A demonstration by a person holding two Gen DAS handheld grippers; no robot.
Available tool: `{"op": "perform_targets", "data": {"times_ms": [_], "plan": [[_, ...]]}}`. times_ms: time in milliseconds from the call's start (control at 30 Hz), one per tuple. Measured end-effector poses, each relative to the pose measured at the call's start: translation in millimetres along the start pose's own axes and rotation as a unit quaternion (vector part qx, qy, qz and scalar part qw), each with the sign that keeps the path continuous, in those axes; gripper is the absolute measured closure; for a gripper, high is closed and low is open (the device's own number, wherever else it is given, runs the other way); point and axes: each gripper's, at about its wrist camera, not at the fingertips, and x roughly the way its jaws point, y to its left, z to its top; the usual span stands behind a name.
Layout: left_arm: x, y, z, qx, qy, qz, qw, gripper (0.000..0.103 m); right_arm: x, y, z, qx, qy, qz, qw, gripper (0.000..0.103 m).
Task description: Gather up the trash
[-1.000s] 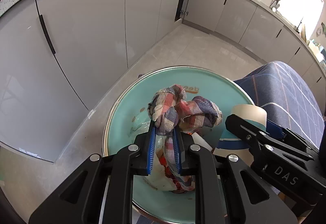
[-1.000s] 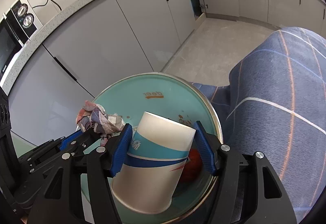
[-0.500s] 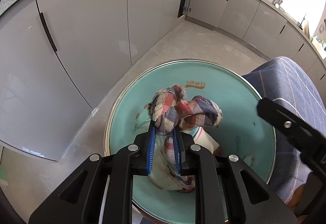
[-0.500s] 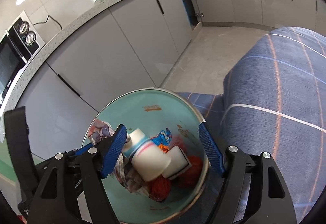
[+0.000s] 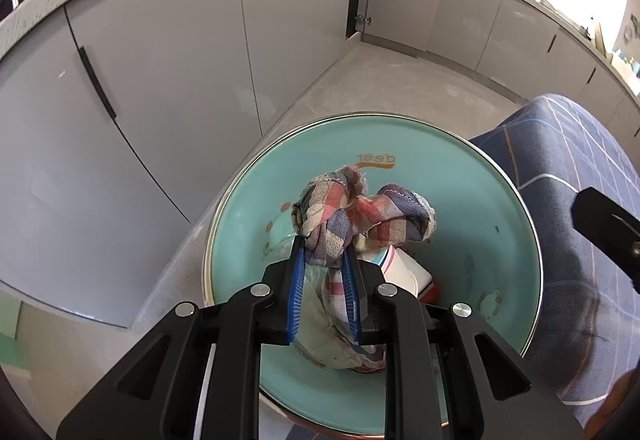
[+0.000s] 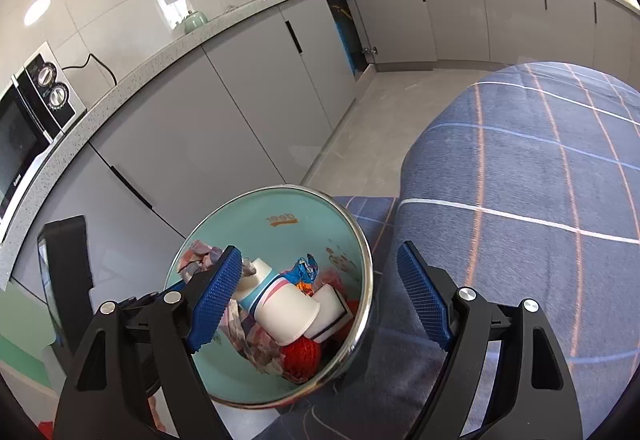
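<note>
- Left claw is clenched on a checked rag, holding it over the mouth of the teal bin, apparently so it drops inside on release; its jaws are just beginning to part.
- Right claw holds nothing, its jaws opening, above the bin's near rim.
- Bin contents: a paper cup on its side, a red net, a blue wrapper, a white block.
- Bin stands beside a blue checked cushion.

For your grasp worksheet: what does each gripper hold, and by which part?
Left gripper: the checked cloth, pinched at its bunched middle. Right gripper: nothing, jaws opening.
</note>
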Motion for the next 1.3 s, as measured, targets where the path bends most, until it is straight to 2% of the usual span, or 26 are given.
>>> {"op": "perform_targets", "data": {"times_ms": [100,167,233,300,333,367,600,733,800,1067,1300], "plan": [[1,-5,1,0.005,-0.001,0.005,1.0,0.082,-9,-2,-1,0.004,-0.008,-0.004,1.0,0.024],[-1,-8,2,0.007,-0.007,0.015,0.9998,0.06,-17,-3,-2,0.005,-0.016,-0.007,1.0,0.019],[-9,-12,2,0.015,-0.019,0.021,0.9995,0.053,-23,-5,-2,0.008,-0.024,-0.011,1.0,0.018],[-15,-15,1,0.019,-0.024,0.026,0.9992,0.04,-28,-6,-4,0.01,-0.029,-0.014,0.999,0.018],[-19,-15,0,0.017,-0.029,0.034,0.9988,0.026,-29,-8,-5,0.011,-0.03,-0.015,0.999,0.017],[-24,-15,-1,0.015,-0.037,0.044,0.9982,0.021,-31,-8,-7,0.013,-0.031,-0.017,0.999,0.017],[-50,-9,-15,0.01,-0.049,0.062,0.9968,0.014,-38,-10,-22,0.022,-0.039,-0.021,0.999,0.014],[-81,-2,-34,0.003,-0.086,0.067,0.994,0.005,-49,-6,-34,0.012,-0.052,-0.019,0.998,0.013],[-97,1,-43,0.001,-0.106,0.073,0.9917,0.006,-58,-1,-41,0.004,-0.065,-0.02,0.998,0.013],[-169,15,-78,-0.027,-0.206,0.067,0.976,0.006,-107,24,-65,-0.041,-0.139,-0.021,0.989,0.01],[-215,14,-95,-0.013,-0.286,0.07,0.9555,0.006,-149,40,-77,-0.057,-0.219,-0.019,0.974,0.007]]}}
